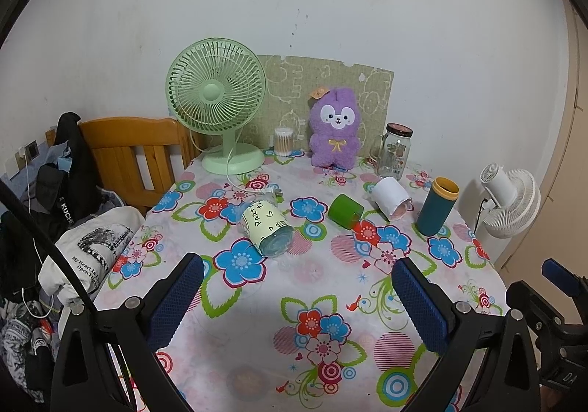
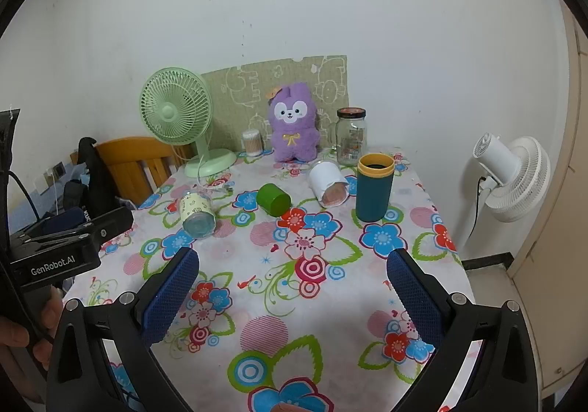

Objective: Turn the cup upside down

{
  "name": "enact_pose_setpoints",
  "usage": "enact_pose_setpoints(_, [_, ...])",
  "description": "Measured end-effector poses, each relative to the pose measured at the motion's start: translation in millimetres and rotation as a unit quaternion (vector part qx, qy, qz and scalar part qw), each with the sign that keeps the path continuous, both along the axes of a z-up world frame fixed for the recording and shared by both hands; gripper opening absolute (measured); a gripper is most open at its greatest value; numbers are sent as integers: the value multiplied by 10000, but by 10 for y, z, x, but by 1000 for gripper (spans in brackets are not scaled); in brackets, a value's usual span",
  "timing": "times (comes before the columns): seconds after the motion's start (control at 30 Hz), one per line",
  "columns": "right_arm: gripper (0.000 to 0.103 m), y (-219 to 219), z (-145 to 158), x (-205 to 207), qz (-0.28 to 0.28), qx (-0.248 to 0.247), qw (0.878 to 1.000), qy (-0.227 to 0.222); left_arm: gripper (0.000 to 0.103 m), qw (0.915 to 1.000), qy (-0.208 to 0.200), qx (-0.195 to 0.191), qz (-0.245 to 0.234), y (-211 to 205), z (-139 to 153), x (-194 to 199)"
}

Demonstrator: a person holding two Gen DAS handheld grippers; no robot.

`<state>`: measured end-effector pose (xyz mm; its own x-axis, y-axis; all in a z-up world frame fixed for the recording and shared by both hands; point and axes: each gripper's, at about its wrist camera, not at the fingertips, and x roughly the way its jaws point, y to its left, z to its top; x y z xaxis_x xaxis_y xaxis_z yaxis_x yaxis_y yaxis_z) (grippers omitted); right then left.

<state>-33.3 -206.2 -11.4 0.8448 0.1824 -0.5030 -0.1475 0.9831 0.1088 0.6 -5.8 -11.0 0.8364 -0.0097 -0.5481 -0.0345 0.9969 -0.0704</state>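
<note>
I had both sets of tongs, left [image 1: 297, 287] and right [image 2: 292, 283], standing wide apart and holding nothing, low over the near end of the floral surface [image 2: 330, 331]. The one cup still upright, the teal cup with the yellow rim [image 2: 374, 187], stood at the far right, just beside the white cup [image 2: 328, 183] lying on its side. I judged it a light, stiff, smooth cylinder, likely slippery, so best squeezed across its middle.
</note>
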Motion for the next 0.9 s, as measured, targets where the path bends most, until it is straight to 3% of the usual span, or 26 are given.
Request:
enact_pose_setpoints(0.47, [103, 49, 4, 263, 107, -143, 9998, 128, 103, 9998, 167, -53, -34, 51, -55, 220])
enact_pose_setpoints(0.7, [103, 76, 89, 636, 369, -441, 9980, 248, 103, 9996, 230, -57, -168, 59, -48, 449])
enact_pose_setpoints(0.9, [103, 129, 98, 1146, 663, -690, 9943, 480, 103, 9989, 256, 192, -334, 34, -73, 800])
